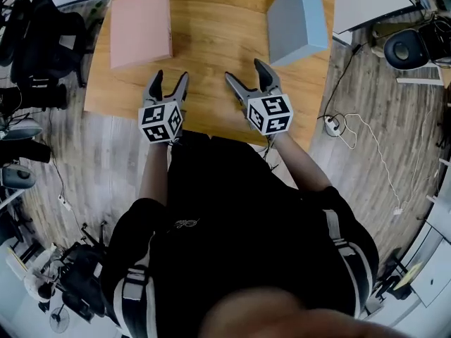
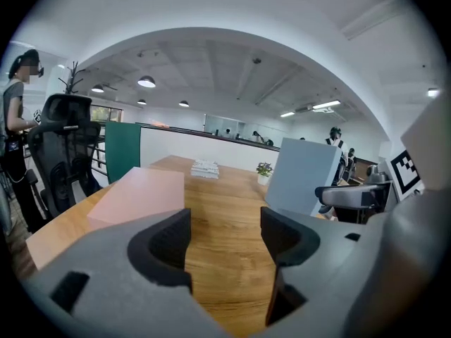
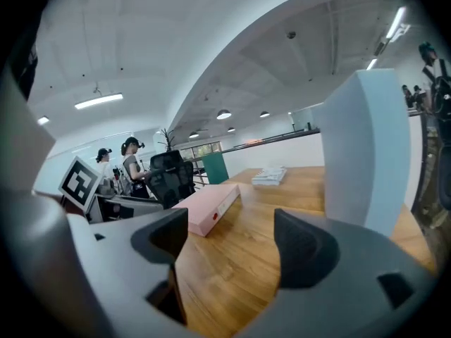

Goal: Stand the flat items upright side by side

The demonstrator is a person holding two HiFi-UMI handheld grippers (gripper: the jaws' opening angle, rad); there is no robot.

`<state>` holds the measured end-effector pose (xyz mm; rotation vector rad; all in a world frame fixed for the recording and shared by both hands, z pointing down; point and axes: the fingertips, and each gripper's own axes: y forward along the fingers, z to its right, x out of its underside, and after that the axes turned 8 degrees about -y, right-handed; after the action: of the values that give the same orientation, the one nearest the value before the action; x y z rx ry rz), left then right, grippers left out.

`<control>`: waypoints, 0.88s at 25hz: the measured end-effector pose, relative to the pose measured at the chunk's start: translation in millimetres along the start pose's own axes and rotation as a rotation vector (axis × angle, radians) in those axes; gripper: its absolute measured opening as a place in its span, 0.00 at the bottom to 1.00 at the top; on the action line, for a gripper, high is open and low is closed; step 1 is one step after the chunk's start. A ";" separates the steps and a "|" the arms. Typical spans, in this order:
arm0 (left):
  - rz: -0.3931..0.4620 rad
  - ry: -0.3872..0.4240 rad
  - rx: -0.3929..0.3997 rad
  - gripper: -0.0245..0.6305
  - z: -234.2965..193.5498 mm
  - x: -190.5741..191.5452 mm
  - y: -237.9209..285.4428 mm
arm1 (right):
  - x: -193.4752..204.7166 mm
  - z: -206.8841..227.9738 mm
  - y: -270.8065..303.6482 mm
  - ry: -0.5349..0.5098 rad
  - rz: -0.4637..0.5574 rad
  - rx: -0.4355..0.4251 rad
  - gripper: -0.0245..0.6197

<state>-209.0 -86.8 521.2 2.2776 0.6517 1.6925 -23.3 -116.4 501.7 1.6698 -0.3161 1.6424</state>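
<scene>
A pink flat box lies flat on the wooden table at the left; it also shows in the left gripper view as the pink box and in the right gripper view as the pink box. A grey-blue box stands upright at the right, seen as the grey-blue box and the grey-blue box. My left gripper hovers near the table's front edge, open and empty. My right gripper is beside it, open with nothing between its fingers.
A small stack of white papers and a little potted plant sit at the table's far end. A black office chair stands left of the table. Cables and a power strip lie on the floor at the right.
</scene>
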 end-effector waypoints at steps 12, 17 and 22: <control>-0.003 -0.081 -0.081 0.52 -119.2 -37.1 -2.5 | -24.7 -72.2 117.9 -0.013 -0.079 -0.175 0.63; -0.054 -0.088 -0.070 0.52 -185.0 -57.1 22.2 | -22.3 -96.8 181.8 0.022 -0.140 -0.172 0.63; -0.104 -0.057 -0.058 0.52 -242.0 -73.6 57.1 | -11.2 -109.7 243.8 0.070 -0.197 -0.161 0.63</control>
<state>-443.7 -190.9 557.9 2.2034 0.6868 1.5724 -265.1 -214.3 560.8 1.4713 -0.2352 1.4853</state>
